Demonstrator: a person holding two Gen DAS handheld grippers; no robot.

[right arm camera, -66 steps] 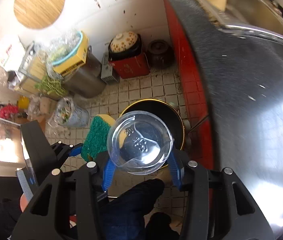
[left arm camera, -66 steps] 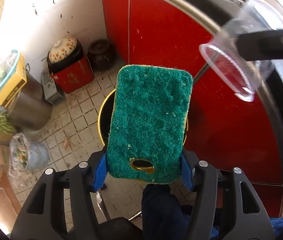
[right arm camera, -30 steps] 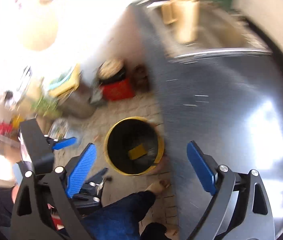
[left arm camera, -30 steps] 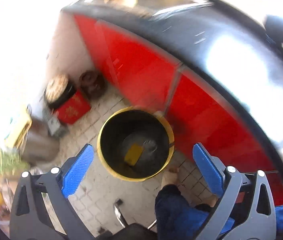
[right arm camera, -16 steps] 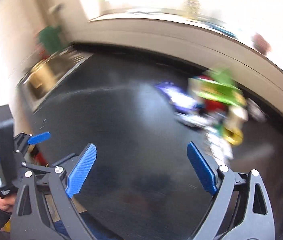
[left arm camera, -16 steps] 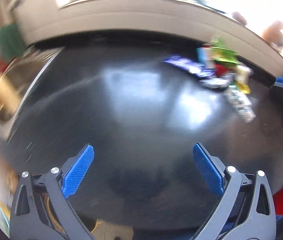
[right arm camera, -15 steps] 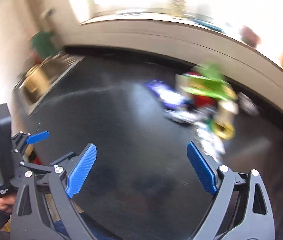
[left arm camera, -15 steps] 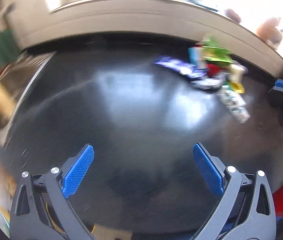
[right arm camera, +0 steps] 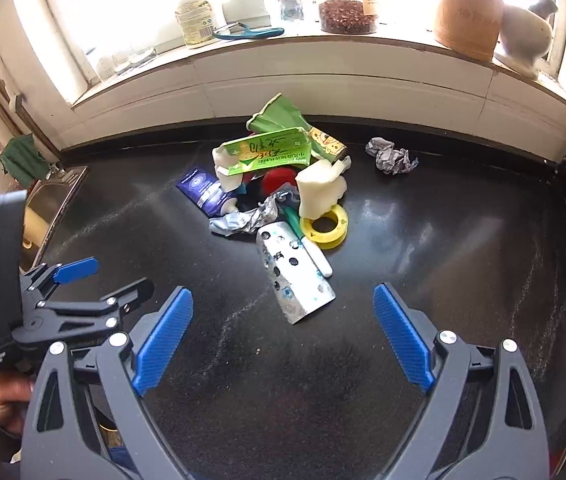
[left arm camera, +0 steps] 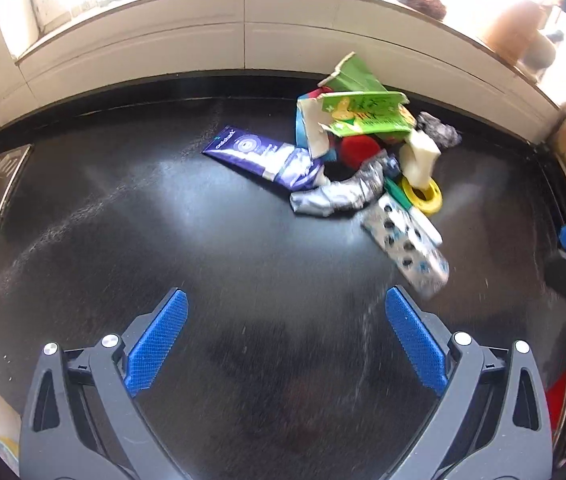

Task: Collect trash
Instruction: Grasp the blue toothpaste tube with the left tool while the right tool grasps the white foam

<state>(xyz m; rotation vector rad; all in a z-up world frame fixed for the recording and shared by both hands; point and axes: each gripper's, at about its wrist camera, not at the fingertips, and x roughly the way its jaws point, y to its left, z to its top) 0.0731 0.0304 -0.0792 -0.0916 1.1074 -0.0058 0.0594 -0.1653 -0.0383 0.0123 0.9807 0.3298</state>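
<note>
A heap of trash lies on the black countertop (left arm camera: 131, 216) near the back wall. It holds a purple tube (left arm camera: 259, 156), a green carton (left arm camera: 363, 114), crumpled silver foil (left arm camera: 335, 196), a yellow tape ring (left arm camera: 423, 194) and a flat white spotted box (left arm camera: 407, 240). The right wrist view shows the same heap: purple tube (right arm camera: 203, 190), green carton (right arm camera: 267, 150), yellow ring (right arm camera: 325, 220), spotted box (right arm camera: 295, 276), plus a grey crumpled wad (right arm camera: 391, 156) set apart. My left gripper (left arm camera: 287, 336) is open and empty above bare counter. My right gripper (right arm camera: 283, 332) is open too, just short of the spotted box.
A steel sink (right arm camera: 49, 200) sits at the counter's left end. The windowsill (right arm camera: 283, 44) carries a bottle, a jar, a brown pot and a white vessel. The left gripper's body (right arm camera: 43, 300) and the hand holding it appear at the lower left of the right wrist view.
Both grippers let go of the sponge and clear cup over the yellow-rimmed bin, then swung up to face the countertop. The trash heap is closer and sharper than half a second ago.
</note>
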